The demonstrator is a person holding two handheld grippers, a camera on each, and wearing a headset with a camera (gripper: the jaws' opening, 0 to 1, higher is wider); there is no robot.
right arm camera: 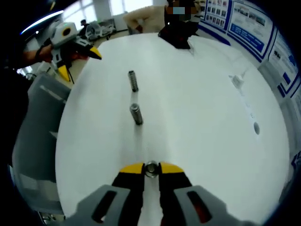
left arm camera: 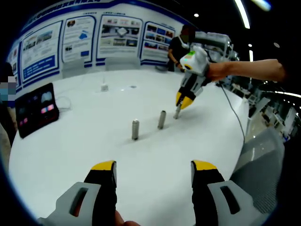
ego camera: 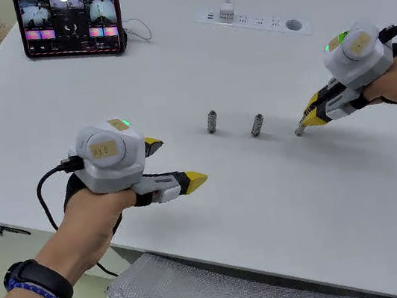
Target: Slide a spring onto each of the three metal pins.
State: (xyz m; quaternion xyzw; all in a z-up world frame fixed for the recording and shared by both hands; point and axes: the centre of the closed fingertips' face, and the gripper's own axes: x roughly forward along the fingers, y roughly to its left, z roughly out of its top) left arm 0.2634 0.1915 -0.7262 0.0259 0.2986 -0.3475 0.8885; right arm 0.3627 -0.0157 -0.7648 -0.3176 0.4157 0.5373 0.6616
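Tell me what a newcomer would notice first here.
Two upright pins wearing springs stand in a row on the white table. At the row's right end, the right gripper has its yellow fingers shut on a third metal piece, down at the tabletop. The left gripper hovers open near the front edge, holding nothing.

third pin [right arm camera: 151, 168]: mostly hidden between right gripper [right arm camera: 151, 172] jaws | tablet [ego camera: 71, 22]: top cut off
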